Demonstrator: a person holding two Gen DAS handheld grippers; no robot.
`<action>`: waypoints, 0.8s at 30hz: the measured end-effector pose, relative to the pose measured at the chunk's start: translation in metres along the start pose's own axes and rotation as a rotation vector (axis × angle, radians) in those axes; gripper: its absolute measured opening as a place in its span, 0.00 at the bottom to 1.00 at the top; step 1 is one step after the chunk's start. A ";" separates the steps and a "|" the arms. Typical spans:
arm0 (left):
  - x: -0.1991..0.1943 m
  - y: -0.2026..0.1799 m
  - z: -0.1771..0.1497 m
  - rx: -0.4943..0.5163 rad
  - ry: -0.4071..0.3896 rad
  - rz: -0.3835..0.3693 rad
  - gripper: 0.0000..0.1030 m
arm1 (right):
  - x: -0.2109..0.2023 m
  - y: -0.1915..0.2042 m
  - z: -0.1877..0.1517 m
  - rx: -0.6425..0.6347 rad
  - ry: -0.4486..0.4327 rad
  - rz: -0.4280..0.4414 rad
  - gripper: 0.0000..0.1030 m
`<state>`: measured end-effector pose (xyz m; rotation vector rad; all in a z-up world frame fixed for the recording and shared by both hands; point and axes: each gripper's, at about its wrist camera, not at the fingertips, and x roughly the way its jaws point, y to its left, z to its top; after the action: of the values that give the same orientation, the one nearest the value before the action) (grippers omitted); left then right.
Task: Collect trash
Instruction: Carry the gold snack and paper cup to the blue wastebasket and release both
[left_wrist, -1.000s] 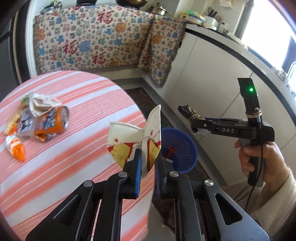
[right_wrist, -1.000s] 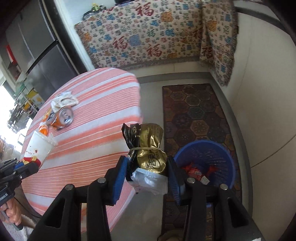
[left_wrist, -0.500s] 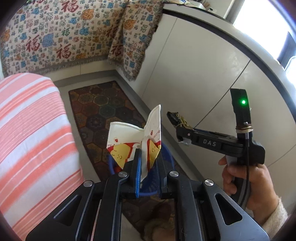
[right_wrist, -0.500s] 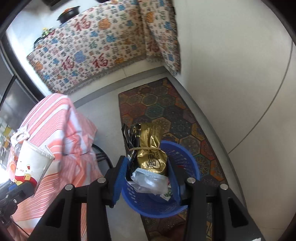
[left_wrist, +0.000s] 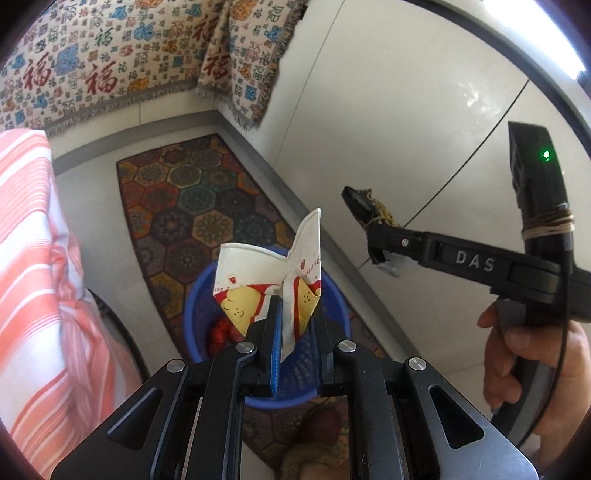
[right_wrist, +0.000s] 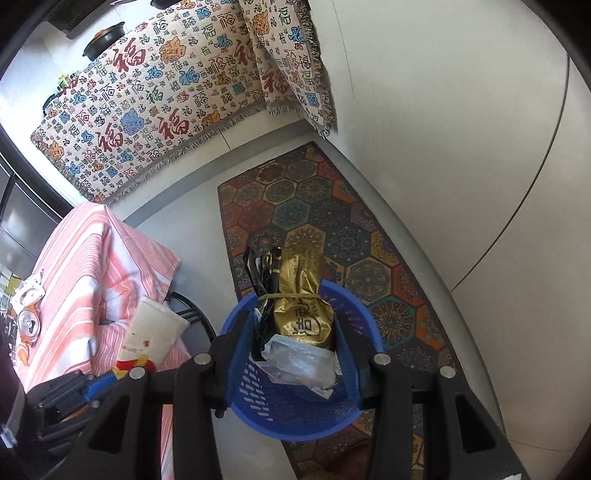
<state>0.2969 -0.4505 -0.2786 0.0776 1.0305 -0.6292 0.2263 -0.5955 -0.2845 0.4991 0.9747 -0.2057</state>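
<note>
My left gripper is shut on a crumpled white paper cup with a yellow cartoon print, held above the blue plastic basket on the floor. My right gripper is shut on a gold and black foil bag bundled with clear plastic, held over the same basket. The right gripper also shows in the left wrist view, to the right of the cup. The cup shows in the right wrist view at lower left. Red wrappers lie inside the basket.
The table with the pink striped cloth stands to the left, and a can and wrappers lie on it. A patterned rug lies under the basket. White cabinets run along the right. A patterned cloth hangs at the back.
Both grippers have moved from over the table down toward the blue basket, each holding its piece of trash. The basket looks larger and closer in both views.
</note>
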 end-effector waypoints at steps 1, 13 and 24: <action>0.003 0.000 0.000 0.003 0.003 0.000 0.11 | 0.001 -0.002 0.001 0.007 -0.001 0.000 0.43; 0.023 0.000 -0.002 0.022 0.018 0.020 0.64 | 0.000 -0.010 0.003 0.066 -0.033 0.009 0.55; -0.098 0.021 -0.037 0.011 -0.082 0.093 0.80 | -0.024 0.021 0.008 -0.031 -0.142 -0.037 0.55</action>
<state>0.2442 -0.3765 -0.2229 0.1083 0.9393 -0.5497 0.2271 -0.5825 -0.2537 0.4323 0.8481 -0.2556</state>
